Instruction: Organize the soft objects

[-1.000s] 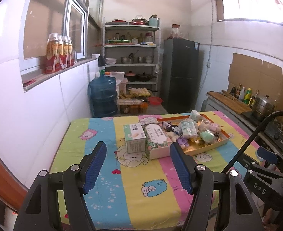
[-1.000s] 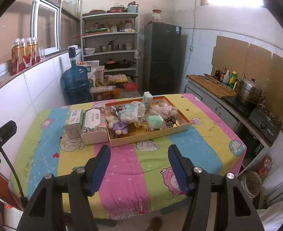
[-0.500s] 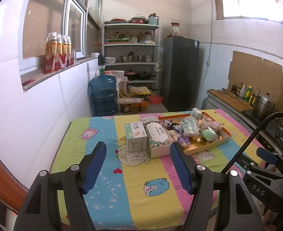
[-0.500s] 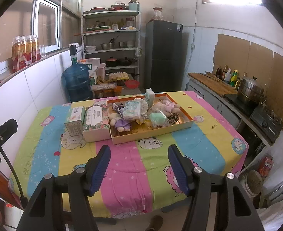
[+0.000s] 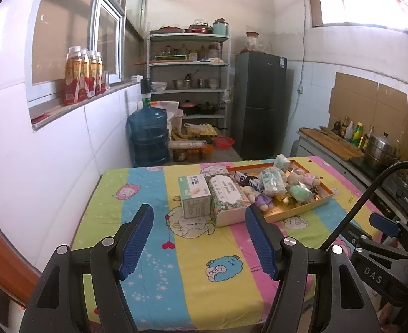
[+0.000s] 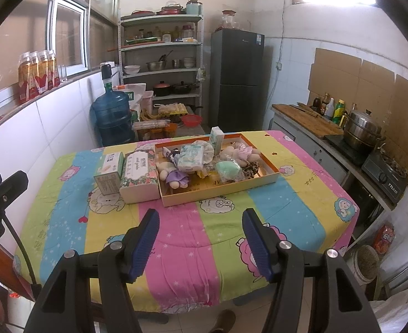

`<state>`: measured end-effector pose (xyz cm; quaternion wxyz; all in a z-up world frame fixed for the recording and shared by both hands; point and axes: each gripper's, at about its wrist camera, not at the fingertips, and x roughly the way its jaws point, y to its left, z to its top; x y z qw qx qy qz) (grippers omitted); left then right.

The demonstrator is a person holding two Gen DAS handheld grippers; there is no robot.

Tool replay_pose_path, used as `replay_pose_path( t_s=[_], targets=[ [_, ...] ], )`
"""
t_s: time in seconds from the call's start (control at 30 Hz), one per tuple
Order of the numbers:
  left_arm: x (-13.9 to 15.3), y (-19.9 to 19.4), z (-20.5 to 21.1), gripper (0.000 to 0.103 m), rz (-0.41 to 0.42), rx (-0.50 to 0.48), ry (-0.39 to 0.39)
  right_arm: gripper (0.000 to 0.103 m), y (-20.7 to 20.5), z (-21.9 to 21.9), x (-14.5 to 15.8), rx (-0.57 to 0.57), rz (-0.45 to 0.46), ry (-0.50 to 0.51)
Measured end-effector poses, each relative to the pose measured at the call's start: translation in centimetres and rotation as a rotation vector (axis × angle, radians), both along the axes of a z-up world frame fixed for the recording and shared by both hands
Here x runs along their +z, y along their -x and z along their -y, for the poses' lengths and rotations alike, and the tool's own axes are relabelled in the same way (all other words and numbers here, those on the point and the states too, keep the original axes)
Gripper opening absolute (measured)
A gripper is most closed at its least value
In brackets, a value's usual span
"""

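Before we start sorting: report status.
Left gripper and right gripper open, empty. Soft toys piled in tray. Two boxes beside it. Nothing in the way.

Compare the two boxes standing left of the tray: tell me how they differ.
The green-and-white box is the smaller, while the floral box is longer and wider. The green-and-white box has plain printed panels; the floral box has a flower pattern round a pale label. The floral box stands right against the tray; the green-and-white box stands on its far side. Both stand on the striped tablecloth.
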<state>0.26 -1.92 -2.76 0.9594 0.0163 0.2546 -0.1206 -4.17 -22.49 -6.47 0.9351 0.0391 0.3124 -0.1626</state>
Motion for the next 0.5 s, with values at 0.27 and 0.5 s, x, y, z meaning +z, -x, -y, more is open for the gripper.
replay_pose_path(
  t_s=[0.27,0.5],
  targets=[
    [-0.17,0.16,-0.03,0.07,-0.004,-0.001,0.0,0.062,-0.01,-0.05,0.03,0.0,-0.001,0.0],
    [-0.15,0.16,-0.01,0.07,-0.005,-0.002,0.0,0.062,0.02,-0.08,0.01,0.0,-0.001,-0.001]
  ],
)
